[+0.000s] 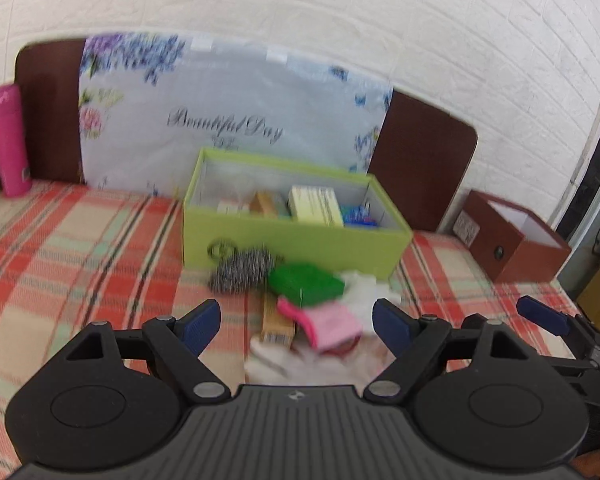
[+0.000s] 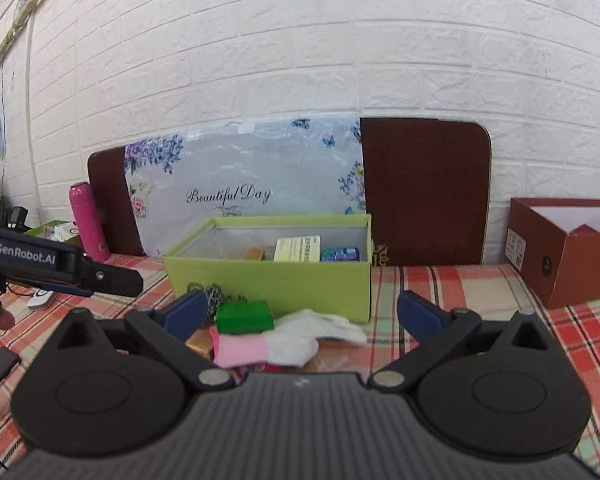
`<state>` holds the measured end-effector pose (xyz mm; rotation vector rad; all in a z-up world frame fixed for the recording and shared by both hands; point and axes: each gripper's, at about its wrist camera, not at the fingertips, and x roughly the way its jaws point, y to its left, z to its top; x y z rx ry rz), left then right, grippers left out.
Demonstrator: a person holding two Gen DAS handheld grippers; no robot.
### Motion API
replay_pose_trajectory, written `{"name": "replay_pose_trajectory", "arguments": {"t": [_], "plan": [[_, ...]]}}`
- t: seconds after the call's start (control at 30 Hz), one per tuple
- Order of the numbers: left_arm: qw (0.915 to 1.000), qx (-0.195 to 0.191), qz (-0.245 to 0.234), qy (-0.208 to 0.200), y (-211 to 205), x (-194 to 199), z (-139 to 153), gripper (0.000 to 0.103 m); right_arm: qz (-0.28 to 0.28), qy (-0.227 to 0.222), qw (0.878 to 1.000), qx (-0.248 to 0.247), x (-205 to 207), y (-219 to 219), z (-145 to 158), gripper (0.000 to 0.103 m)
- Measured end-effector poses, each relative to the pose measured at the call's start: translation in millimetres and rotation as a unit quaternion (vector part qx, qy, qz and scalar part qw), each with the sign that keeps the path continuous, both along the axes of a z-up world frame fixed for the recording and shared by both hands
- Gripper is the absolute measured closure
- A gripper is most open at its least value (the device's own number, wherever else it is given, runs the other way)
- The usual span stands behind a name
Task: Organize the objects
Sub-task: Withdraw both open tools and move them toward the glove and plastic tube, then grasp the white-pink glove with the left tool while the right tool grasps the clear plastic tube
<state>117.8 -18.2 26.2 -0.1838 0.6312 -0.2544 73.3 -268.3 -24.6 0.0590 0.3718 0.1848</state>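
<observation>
Evidently the pink-cuffed glove point(image 2: 260, 346) lies on the worktop point(image 2: 480, 300) before the green box point(image 2: 268, 280), lengthwise across both empty, wide-open jaws, nearer the right gripper point(image 2: 300, 316) than the left gripper point(image 1: 296, 322).

Probably a home: plaid tablecloth point(image 2: 460, 292), white brick-pattern wall point(image 2: 300, 60), pink flask point(image 2: 88, 220).

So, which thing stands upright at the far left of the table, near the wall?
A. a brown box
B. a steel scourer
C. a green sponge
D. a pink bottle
D: the pink bottle stands upright at the left by the wall, while the brown box sits at the right.
</observation>
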Motion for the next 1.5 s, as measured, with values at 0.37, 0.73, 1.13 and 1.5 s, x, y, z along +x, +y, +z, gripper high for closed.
{"name": "replay_pose_trajectory", "arguments": {"t": [0.37, 0.73, 1.13, 1.5], "plan": [[0.9932, -0.014, 0.011, 0.115, -41.3, -0.2, -77.9, 0.017, -0.076, 0.077, 0.994, -0.022, -49.2, -26.5, -63.5, 0.0], [0.9936, 0.012, -0.018, 0.111, -59.6, 18.2, -97.1, 0.096, -0.096, 0.082, 0.992, -0.022, -61.9, -47.2, -63.2, 0.0], [0.9932, -0.036, 0.036, 0.105, -5.8, 4.5, -78.7, 0.07, -0.037, 0.119, 0.992, -0.031, -24.2, -7.6, -75.0, 0.014], [0.9913, -0.06, 0.019, 0.116, 11.2, -8.3, -78.3, 0.037, 0.088, 0.145, 0.984, -0.05, -5.3, 55.3, -86.8, 0.092]]}}
